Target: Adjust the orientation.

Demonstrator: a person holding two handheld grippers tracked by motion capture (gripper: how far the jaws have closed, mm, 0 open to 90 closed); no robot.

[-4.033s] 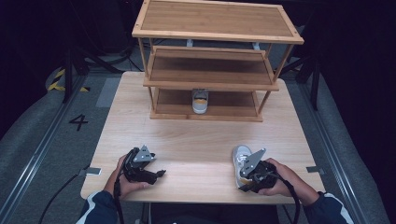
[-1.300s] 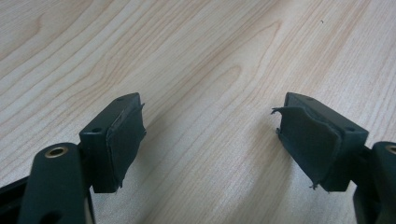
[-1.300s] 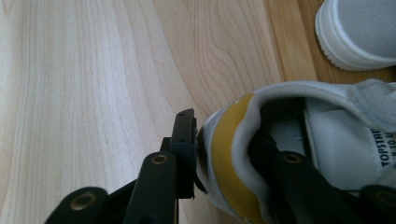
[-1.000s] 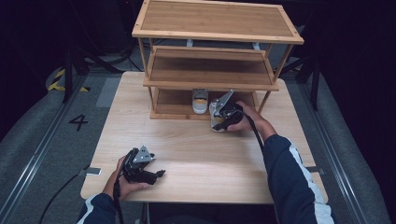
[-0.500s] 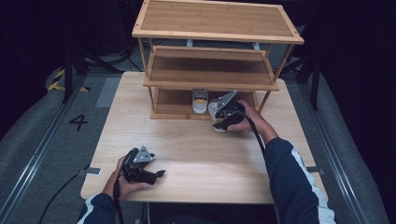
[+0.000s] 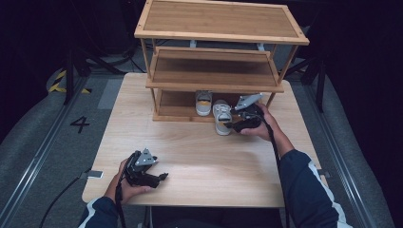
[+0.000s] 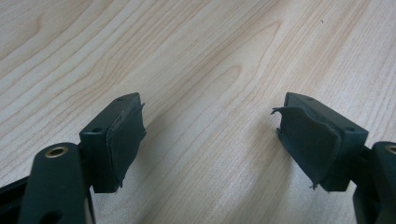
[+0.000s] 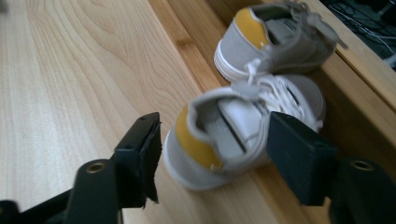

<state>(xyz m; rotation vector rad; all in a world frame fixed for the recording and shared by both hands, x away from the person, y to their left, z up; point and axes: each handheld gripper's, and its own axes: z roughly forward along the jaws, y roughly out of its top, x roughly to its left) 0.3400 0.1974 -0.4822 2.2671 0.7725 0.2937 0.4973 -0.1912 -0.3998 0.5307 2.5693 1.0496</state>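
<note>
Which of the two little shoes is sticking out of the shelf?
The small grey shoe with the yellow heel on the right, beside the right tool. Its heel hangs past the wooden shelf's front edge; the other grey shoe sits fully inside.

Two small grey shoes with white soles, white laces and yellow heel patches sit side by side at the bottom shelf (image 6: 176,105) of the wooden rack. The nearer shoe (image 8: 243,128) rests upright, its heel jutting over the shelf's front edge toward the tabletop (image 6: 199,156). The farther shoe (image 8: 275,39) lies fully on the shelf.
</note>
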